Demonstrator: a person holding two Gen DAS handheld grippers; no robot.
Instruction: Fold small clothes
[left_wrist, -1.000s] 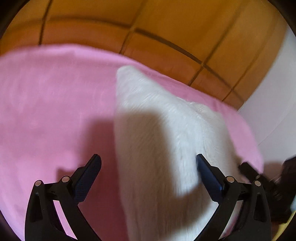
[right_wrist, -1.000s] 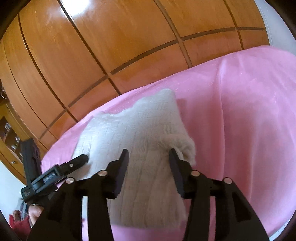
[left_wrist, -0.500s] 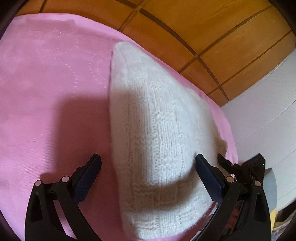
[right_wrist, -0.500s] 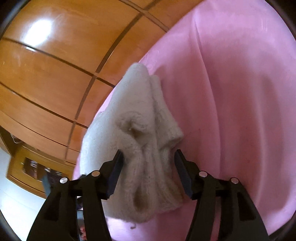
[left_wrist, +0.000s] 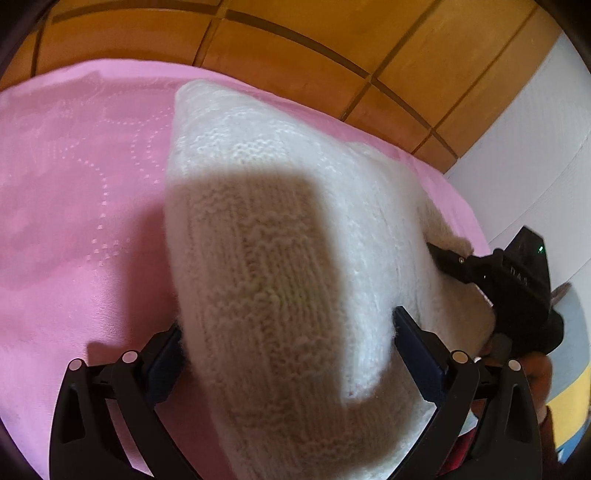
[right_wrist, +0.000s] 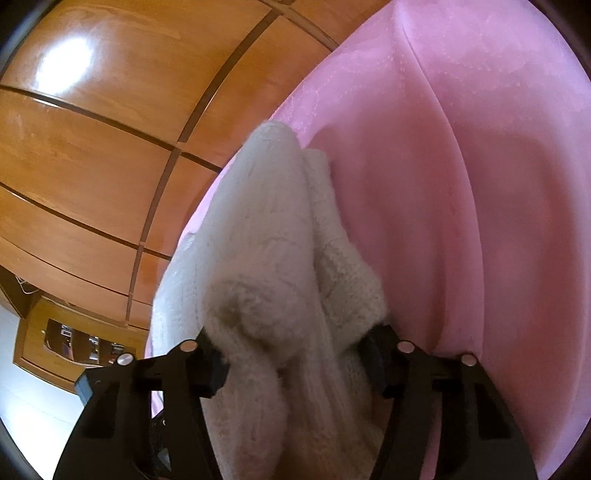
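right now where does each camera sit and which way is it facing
Left wrist: on the left hand-held gripper, looking down along its open fingers at the white knit garment on the pink cover; the right hand-held gripper and a hand show at right.
Right wrist: on the right hand-held gripper, jaws closing around the garment's bunched edge, wooden panels behind.
Shared: garment, pink cover, wooden panels.

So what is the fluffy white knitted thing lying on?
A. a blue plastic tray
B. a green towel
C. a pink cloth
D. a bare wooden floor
C: the fluffy white knitted garment lies on a smooth pink cloth that spreads out around it, and the orange-brown wooden panels stand behind the cloth, not under the garment.
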